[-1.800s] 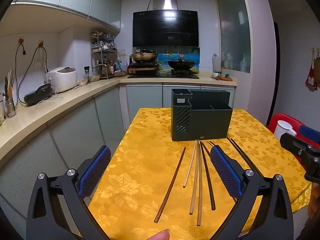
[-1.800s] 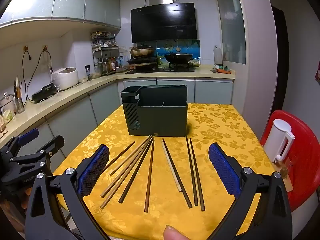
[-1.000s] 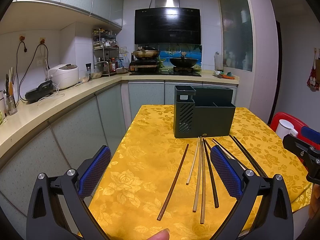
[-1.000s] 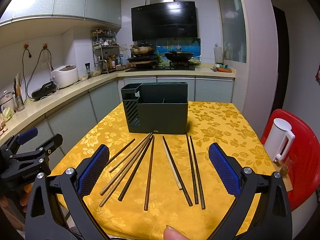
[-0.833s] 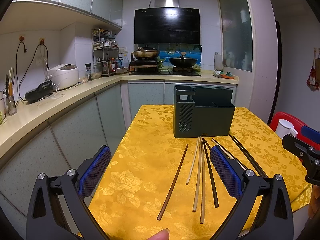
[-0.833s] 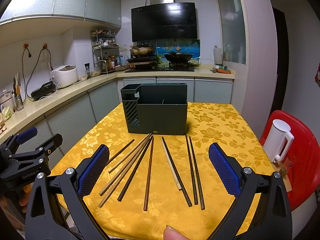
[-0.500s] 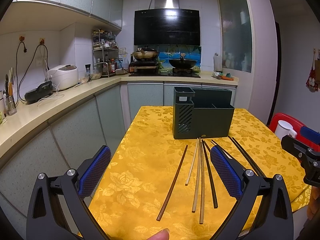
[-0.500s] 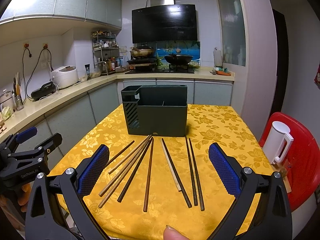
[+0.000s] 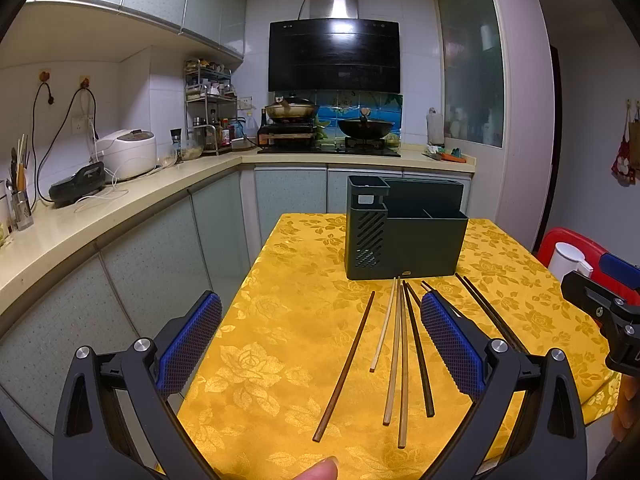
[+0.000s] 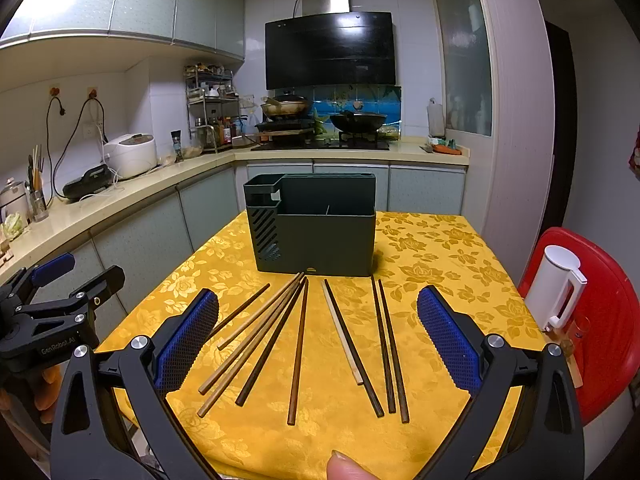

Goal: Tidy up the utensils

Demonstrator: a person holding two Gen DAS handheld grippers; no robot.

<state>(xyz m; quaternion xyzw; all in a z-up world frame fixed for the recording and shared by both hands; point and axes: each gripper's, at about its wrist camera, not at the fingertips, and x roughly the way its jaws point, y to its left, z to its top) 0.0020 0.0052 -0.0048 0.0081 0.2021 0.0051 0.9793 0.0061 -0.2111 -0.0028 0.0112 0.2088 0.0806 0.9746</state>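
Both grippers hover with jaws wide apart, nothing held: left gripper [image 9: 320,344], right gripper [image 10: 318,340]. Chopsticks [image 10: 298,350] lie fanned out on the yellow tablecloth [image 10: 440,256], just short of the dark green utensil holder [image 10: 314,230] at 12 o'clock. White kettle [image 10: 556,290] sits around 3 o'clock.

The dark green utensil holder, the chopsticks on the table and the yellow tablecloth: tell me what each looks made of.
The dark green utensil holder looks like matte moulded plastic: uniform colour, slotted vents, crisp edges. The chopsticks seem wood or bamboo: pale tan to dark brown, dull finish, though lacquer cannot be ruled out. The yellow tablecloth appears to be woven fabric with a satin sheen: its rose pattern catches light and it drapes over the edge.
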